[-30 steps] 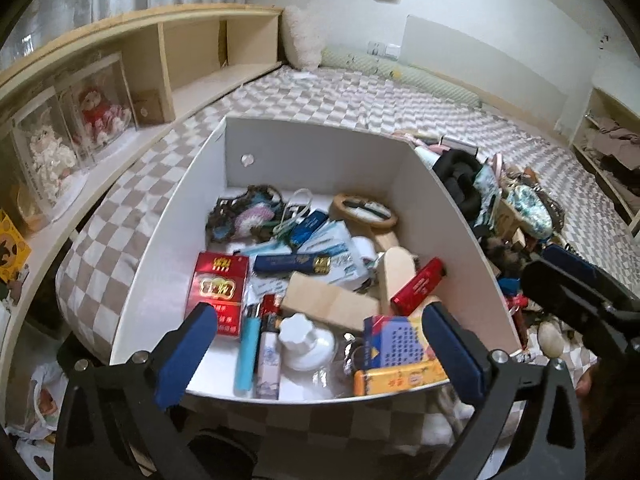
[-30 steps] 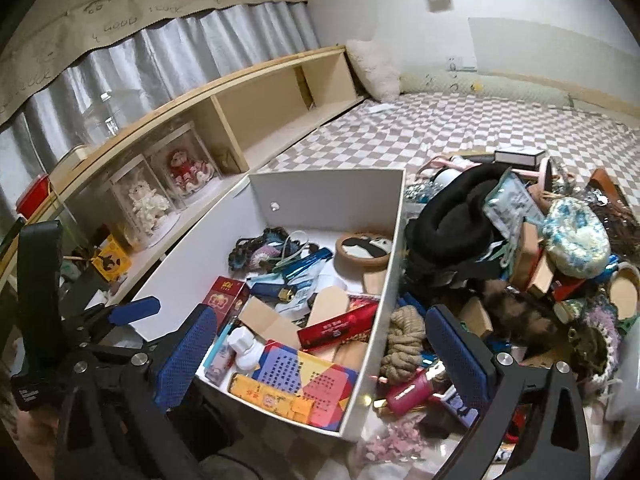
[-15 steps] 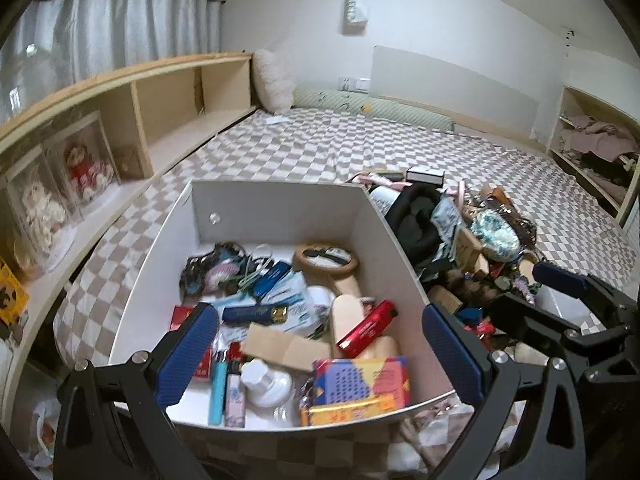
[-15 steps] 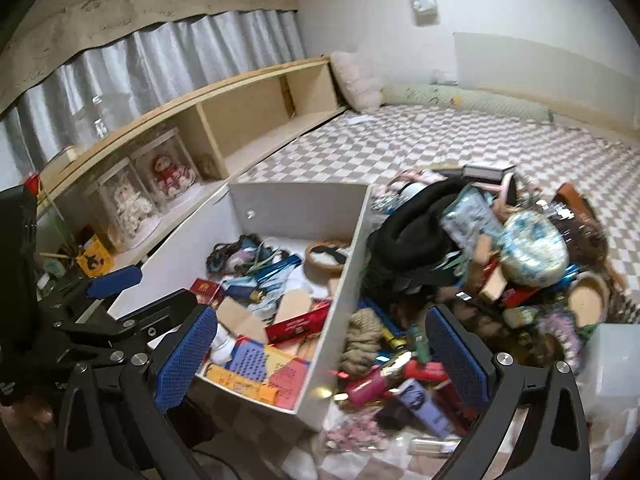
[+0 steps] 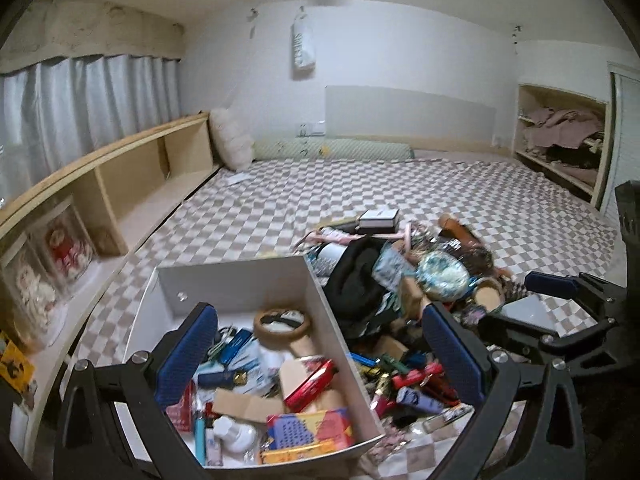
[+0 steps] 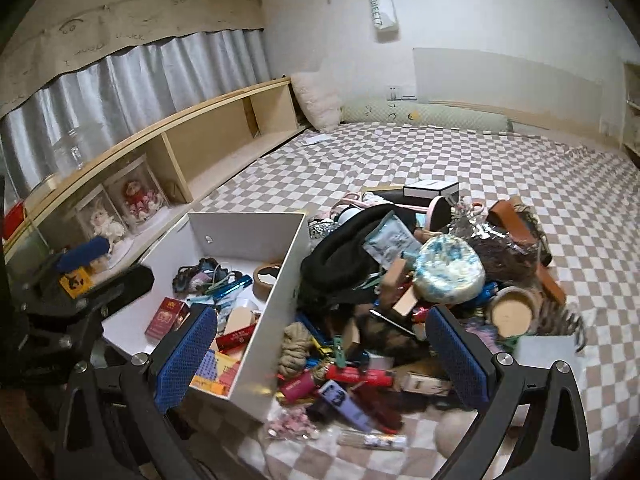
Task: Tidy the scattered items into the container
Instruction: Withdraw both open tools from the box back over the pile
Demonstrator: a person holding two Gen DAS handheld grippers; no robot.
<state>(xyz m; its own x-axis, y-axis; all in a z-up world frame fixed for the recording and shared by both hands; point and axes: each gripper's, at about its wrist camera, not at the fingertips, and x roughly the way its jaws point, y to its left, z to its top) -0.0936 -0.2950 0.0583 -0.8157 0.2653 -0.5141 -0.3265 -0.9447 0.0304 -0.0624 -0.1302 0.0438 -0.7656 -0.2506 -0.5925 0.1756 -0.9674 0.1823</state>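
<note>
Jaws spread wide on both the left gripper [image 5: 320, 364] and right gripper [image 6: 322, 360], nothing held.

The white box [image 6: 276, 312] is parked on the checkered bedspread [image 6: 500, 184], already loaded with small stuff, and a messy pile [image 6: 400, 280] is heaped right against its right wall. A wooden shelf [image 6: 208, 140] is seen off to the left.

A matt white board look is given off by the container [image 6: 256, 236], smooth inside. The bedcover [image 6: 460, 152] is seen as soft checked cloth. Bare pale wood is shown on the shelf unit [image 6: 208, 136]. The gripper pads [image 5: 186, 354] are covered in blue dimpled rubber, and a rough fibre twist is noticed on the rope [image 6: 294, 346].
</note>
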